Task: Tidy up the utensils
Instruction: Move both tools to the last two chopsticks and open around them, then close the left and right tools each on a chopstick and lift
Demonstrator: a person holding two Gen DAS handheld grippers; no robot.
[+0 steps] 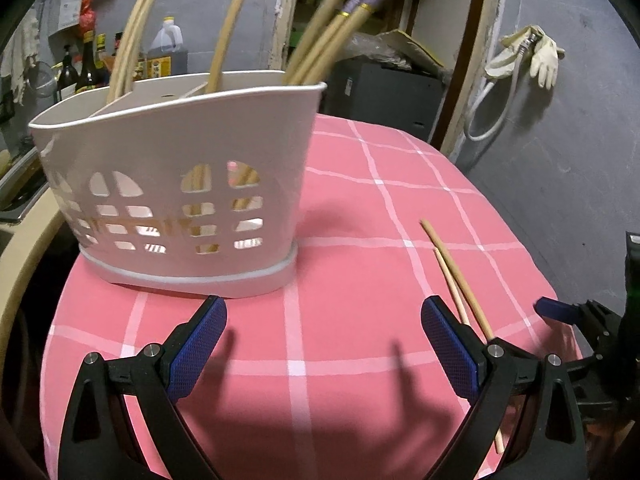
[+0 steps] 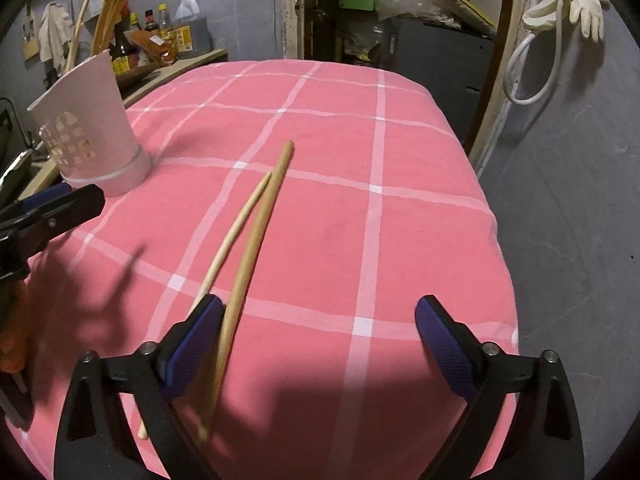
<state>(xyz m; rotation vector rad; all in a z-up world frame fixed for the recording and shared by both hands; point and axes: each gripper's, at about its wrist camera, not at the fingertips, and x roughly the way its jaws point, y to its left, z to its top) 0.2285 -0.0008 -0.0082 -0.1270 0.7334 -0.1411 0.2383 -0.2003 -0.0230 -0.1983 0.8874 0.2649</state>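
Right wrist, chopsticks [image 2: 256, 236] beside left finger [image 2: 196, 344]

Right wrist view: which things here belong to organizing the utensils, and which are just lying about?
Part of the job:
- two loose chopsticks on the pink cloth
- white utensil holder, already holding chopsticks
- right gripper, open beside the loose pair
- left gripper, open

Just lying about:
- sauce bottles
- rubber glove
- white hose

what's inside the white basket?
The white basket holds upright chopsticks, plain and purple-banded, in compartments split by dividers. Their lower ends show only partly through the wall slots; the basket floor is hidden.
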